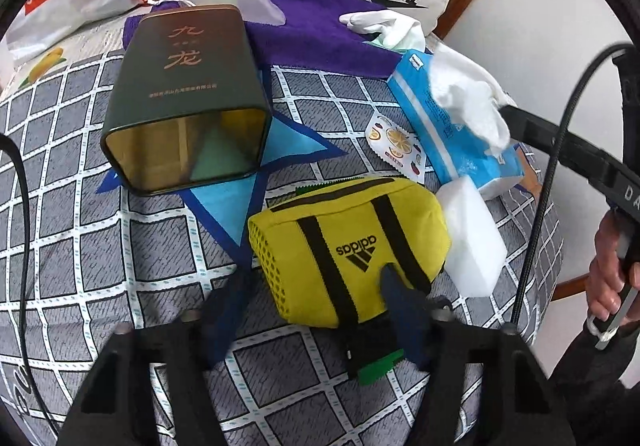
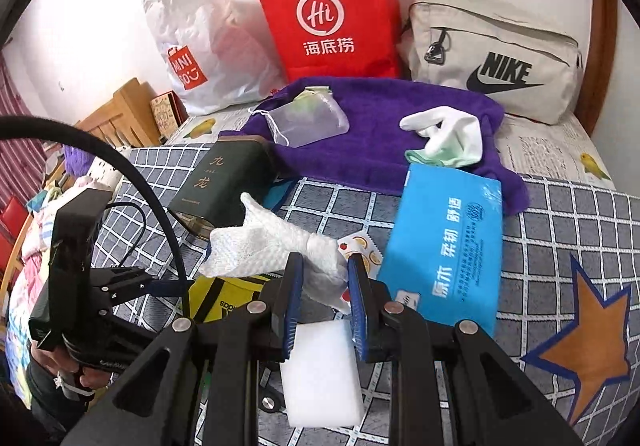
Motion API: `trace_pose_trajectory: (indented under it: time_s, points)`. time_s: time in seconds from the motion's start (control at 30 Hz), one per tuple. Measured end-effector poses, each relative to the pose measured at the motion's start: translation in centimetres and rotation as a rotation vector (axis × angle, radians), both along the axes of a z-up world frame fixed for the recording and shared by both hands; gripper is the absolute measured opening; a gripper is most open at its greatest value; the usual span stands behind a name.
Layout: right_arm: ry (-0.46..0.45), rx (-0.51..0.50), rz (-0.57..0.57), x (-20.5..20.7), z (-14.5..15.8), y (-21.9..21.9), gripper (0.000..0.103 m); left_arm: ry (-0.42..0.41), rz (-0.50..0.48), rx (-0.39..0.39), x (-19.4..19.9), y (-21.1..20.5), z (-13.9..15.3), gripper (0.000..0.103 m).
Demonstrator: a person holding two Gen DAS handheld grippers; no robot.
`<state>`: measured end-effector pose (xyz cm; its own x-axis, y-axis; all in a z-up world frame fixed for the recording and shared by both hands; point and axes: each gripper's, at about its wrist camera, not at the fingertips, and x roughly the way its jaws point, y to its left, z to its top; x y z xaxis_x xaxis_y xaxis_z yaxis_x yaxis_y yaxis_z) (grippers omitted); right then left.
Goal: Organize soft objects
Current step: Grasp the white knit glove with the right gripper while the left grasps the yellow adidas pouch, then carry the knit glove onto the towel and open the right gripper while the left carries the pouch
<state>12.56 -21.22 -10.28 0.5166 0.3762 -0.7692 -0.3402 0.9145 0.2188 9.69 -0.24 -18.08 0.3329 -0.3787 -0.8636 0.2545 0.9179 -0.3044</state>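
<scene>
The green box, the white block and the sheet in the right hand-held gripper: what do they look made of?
Green box: likely tin-plate metal, matte dark outside, with a shiny golden mirror-like end. White block: probably foam sponge, matte, no visible sheen or print. Sheet in the right hand-held gripper: soft embossed tissue or non-woven wipe, crumpled, with a dimpled texture.

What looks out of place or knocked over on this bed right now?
The dark green tin lies tipped on its side, open mouth facing out, with no lid visible. It is a hard container among soft things like the purple towel.
</scene>
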Motion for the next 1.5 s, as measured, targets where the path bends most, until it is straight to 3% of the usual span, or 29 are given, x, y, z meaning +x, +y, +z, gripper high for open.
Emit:
trace_pose_trajectory:
  time_s: [0.17, 0.43, 0.8, 1.5]
  points:
    - [-0.003, -0.001, -0.009, -0.3, -0.1, -0.4, 0.023, -0.013, 0.0, 0.021, -0.1, 0.0, 0.3, 0.029]
    - [-0.004, 0.018, -0.032, -1.1, 0.1, -1.6, 0.023, -0.058, 0.02, 0.0, -0.3, 1.5, 2.4, 0.015]
    - [-0.027, 0.041, -0.061, -2.1, 1.6, -2.6, 0.023, -0.119, 0.012, -0.005, 0.0, 2.4, 5.8, 0.013]
    - [-0.027, 0.049, -0.073, -0.7, 2.7, -2.6, 0.023, -0.181, 0.016, -0.028, 2.1, 2.9, 9.2, 0.012]
